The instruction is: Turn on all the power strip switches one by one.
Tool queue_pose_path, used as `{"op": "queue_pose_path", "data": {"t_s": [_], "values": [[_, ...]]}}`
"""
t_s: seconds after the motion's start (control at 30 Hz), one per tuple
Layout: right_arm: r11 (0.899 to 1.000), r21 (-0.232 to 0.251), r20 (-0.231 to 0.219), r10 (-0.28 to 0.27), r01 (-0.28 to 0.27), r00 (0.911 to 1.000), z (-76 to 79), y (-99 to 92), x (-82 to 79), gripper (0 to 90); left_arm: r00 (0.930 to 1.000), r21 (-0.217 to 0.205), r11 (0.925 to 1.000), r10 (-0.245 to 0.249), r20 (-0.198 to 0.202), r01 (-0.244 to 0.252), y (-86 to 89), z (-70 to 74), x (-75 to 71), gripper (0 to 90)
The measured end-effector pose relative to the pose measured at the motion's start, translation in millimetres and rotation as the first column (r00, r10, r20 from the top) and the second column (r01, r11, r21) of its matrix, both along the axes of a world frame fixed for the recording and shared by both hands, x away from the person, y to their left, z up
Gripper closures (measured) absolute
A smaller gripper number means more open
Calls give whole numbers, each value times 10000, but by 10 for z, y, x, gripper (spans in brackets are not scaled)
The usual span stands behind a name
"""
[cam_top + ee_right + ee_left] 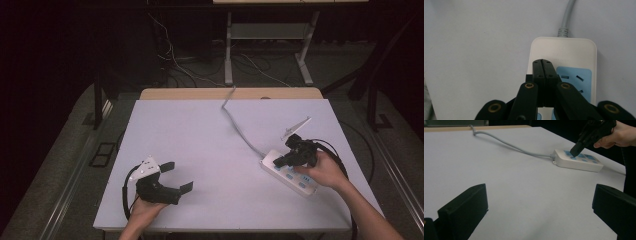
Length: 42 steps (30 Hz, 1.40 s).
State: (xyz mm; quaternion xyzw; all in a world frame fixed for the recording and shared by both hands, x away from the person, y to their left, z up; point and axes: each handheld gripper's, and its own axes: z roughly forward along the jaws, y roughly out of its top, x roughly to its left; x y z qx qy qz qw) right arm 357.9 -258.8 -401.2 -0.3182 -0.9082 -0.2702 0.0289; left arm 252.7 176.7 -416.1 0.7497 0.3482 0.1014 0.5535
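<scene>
A white power strip with blue socket faces lies on the white table at the right, and its grey cable runs off toward the far edge. My right gripper is shut with nothing between its jaws. Its tip points down onto the strip's top at the cable end. In the right gripper view the shut jaws cover the strip just left of a blue socket. The left gripper view shows that tip on a small blue spot of the strip. My left gripper rests open at the near left, holding nothing.
The white table top ends in a wooden strip at the far side. Beyond it on the floor are loose cables and a desk frame. The right gripper's black cable loops near the table's right edge.
</scene>
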Motion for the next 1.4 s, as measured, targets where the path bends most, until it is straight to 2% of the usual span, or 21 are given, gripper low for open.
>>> {"op": "queue_pose_path", "data": {"t_s": [0.83, 0.97, 1.13, 1.4], "values": [[10000, -16, 73, 29, -29, 10000, -40, 12, -3, 900, 10000, 64, 10000, -44, 29, 44, -9, 1, -8, 0], [9998, -127, 263, 172, -168, 9995, -41, 24, -17, 900, 10000, 101, 9999, -37, 35, 36, -14, 3, -17, 0], [9998, -19, 321, 208, -207, 9993, -55, 15, -17, 900, 10000, 81, 9999, -60, 23, 59, -20, 2, -19, 0], [9993, -273, 542, 263, -249, 9982, -52, 43, -48, 900, 9999, 87, 9999, -94, 36, 93, -31, 0, -23, 0]]}}
